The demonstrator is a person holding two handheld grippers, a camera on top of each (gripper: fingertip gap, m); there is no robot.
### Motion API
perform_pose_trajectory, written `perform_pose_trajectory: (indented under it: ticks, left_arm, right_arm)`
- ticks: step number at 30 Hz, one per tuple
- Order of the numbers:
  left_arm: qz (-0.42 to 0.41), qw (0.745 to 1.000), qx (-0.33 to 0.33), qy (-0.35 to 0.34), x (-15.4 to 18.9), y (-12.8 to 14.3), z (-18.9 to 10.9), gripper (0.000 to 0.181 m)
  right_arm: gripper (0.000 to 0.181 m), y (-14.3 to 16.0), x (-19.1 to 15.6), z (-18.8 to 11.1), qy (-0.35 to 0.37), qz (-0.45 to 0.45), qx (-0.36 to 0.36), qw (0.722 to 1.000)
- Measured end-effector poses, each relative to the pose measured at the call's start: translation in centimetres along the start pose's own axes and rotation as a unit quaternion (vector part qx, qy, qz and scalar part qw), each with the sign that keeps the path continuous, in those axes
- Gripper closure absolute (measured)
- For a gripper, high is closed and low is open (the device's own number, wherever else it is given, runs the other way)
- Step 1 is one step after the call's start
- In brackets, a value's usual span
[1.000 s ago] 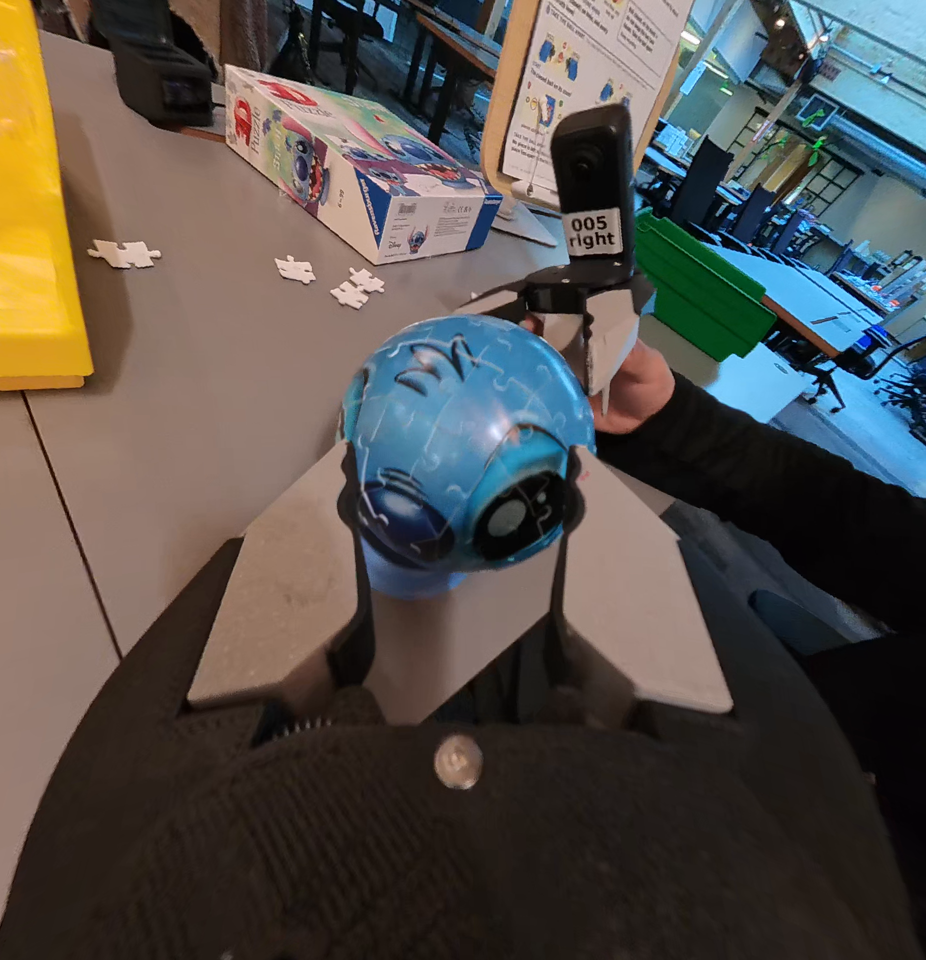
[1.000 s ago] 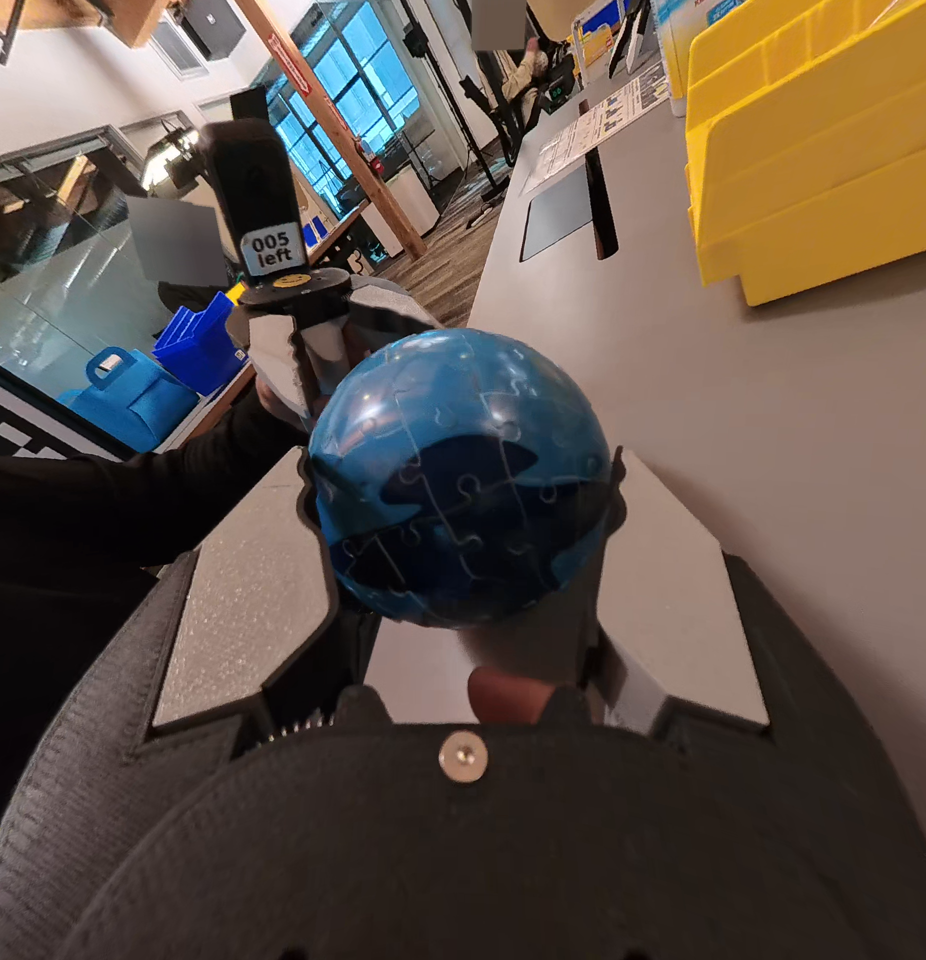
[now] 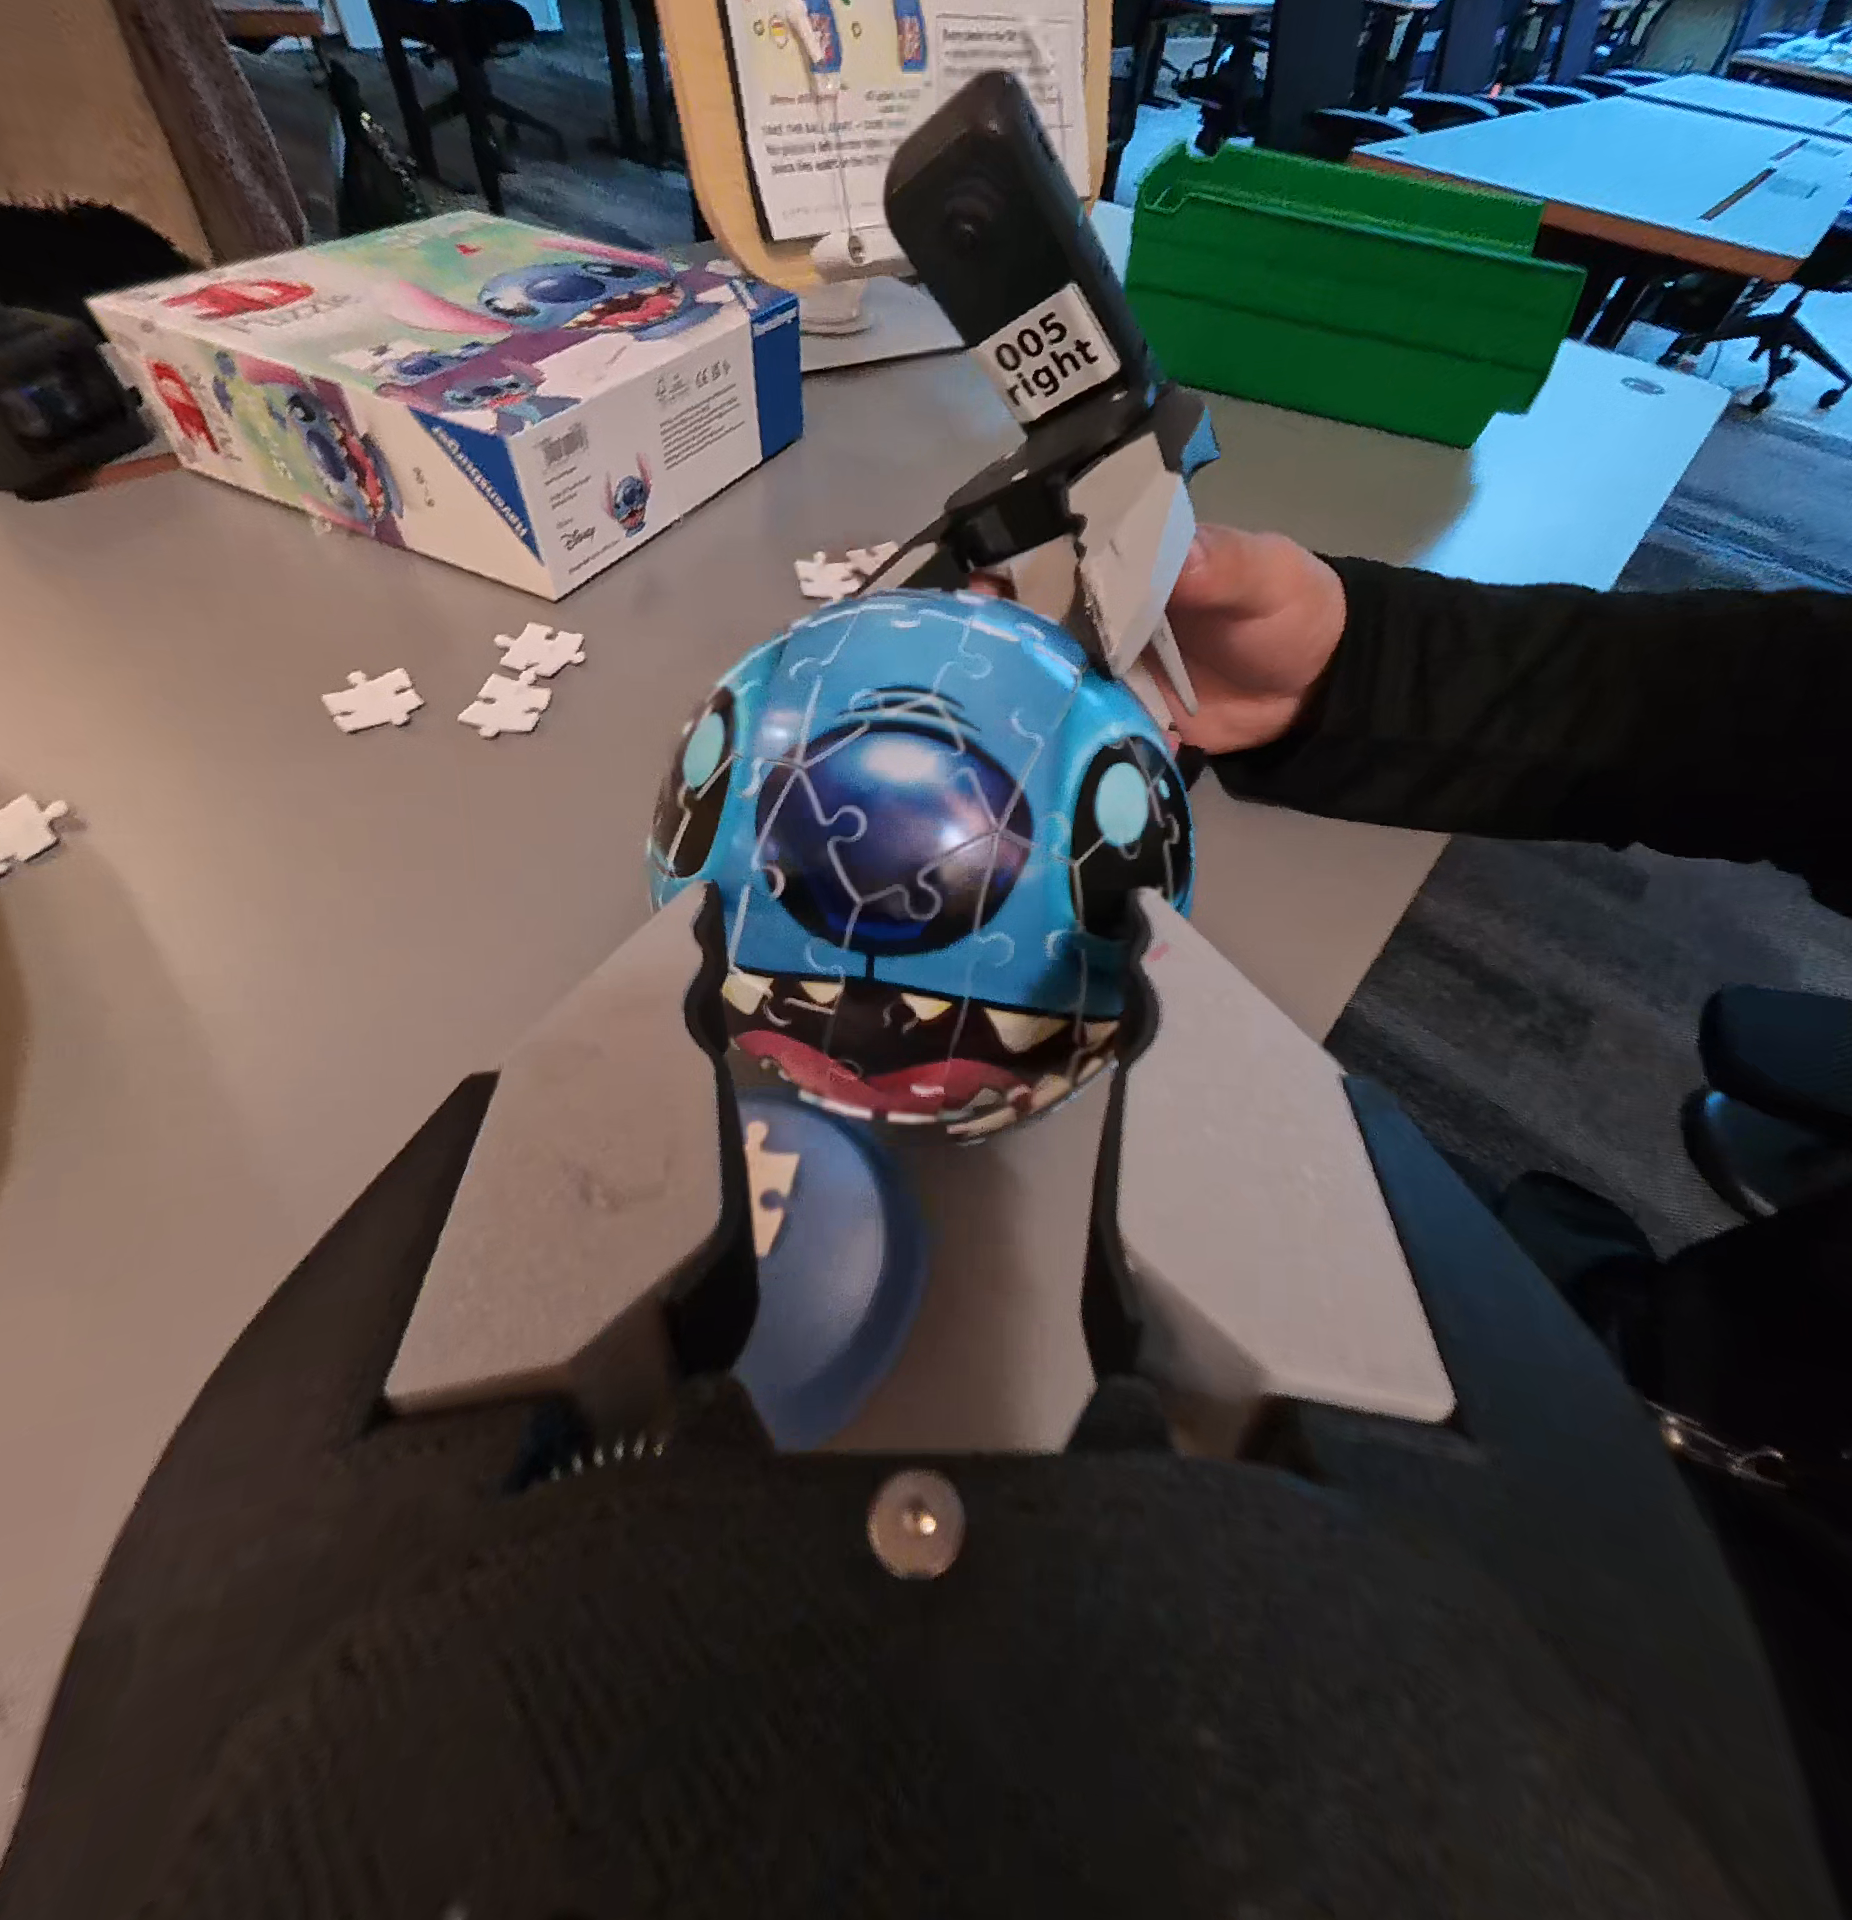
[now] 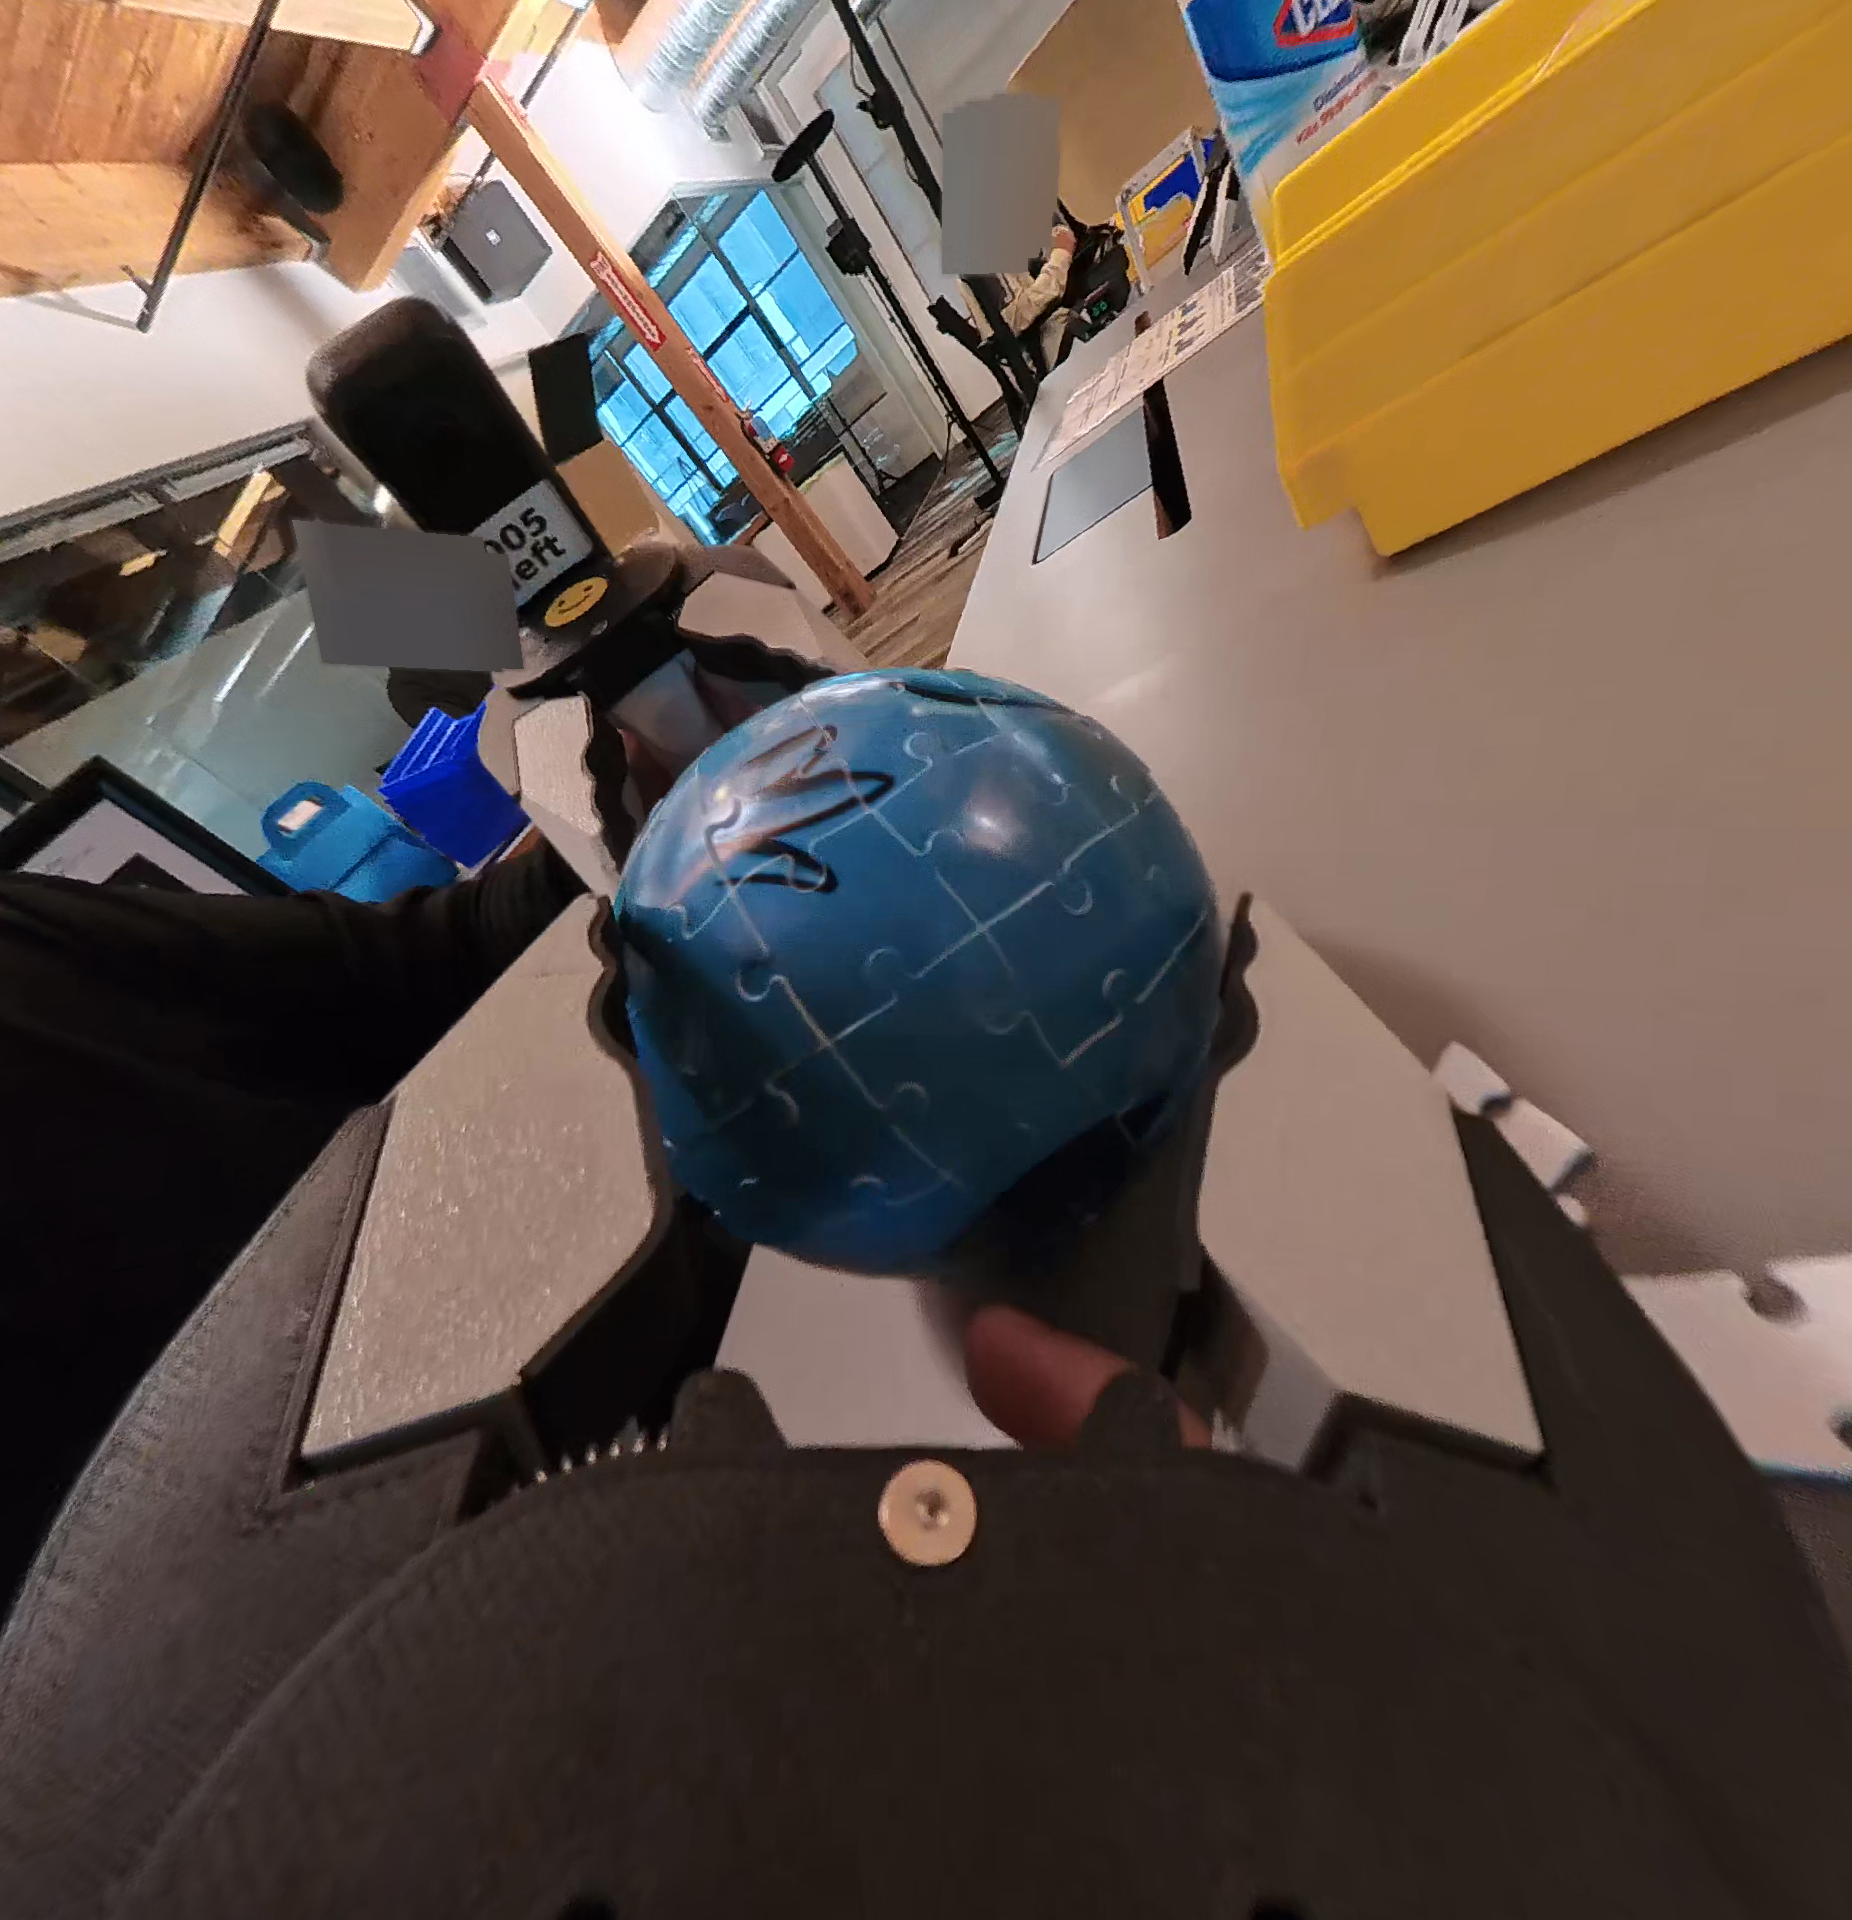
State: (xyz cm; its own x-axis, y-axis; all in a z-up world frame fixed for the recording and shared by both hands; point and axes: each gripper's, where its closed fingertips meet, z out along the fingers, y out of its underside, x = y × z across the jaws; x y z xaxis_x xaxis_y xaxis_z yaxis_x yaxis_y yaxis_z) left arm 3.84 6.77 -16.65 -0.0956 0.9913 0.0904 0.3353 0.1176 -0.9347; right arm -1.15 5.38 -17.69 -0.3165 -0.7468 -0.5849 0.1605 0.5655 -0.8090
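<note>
A blue puzzle ball point(image 3: 922, 862) with a cartoon face is held above the grey table point(image 3: 278, 987), gripped from opposite sides. My left gripper point(image 3: 927, 914) is shut on it, one finger on each side, with the face turned toward this camera. My right gripper point(image 4: 917, 925) is shut on the ball's plain blue back point(image 4: 911, 966). Each gripper shows behind the ball in the other's view: the right gripper point(image 3: 1047, 566) in the left wrist view and the left gripper point(image 4: 652, 727) in the right wrist view. A round blue stand point(image 3: 839, 1257) carrying a white puzzle piece point(image 3: 768, 1179) lies below the ball.
A puzzle box point(image 3: 454, 395) and loose white pieces point(image 3: 371, 698) lie on the far left of the table. A green bin point(image 3: 1337, 301) and a sign stand point(image 3: 880, 104) stand behind. Yellow bins point(image 4: 1576, 312) sit at the right, white pieces point(image 4: 1514, 1122) nearby. Spacing between my two grippers at the tips: around 7 cm.
The ball has turned so its nose and mouth now face the left camera. The blue stand now shows below the ball, apart from it. Both grippers have shifted and tilted.
</note>
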Motion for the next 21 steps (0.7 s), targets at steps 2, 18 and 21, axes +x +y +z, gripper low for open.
perform_pose_trajectory:
  ticks: [2,18,21]
  left_arm:
    - [0.004,1.0,-0.003,0.013,0.6,-0.6,0.7,0.107]
    - [0.058,0.995,-0.02,0.078,4.0,-3.9,4.5,0.11]
    - [0.053,0.995,-0.012,0.088,4.4,-3.9,4.2,0.11]
  right_arm:
    - [0.069,-0.1,-0.1,-1.5,0.012,-0.011,0.007,1.0]
    - [0.074,-1.0,-4.7,-3.4,0.192,-0.247,-0.05,0.948]
    - [0.081,-0.1,-4.3,-3.2,0.225,-0.278,-0.073,0.931]
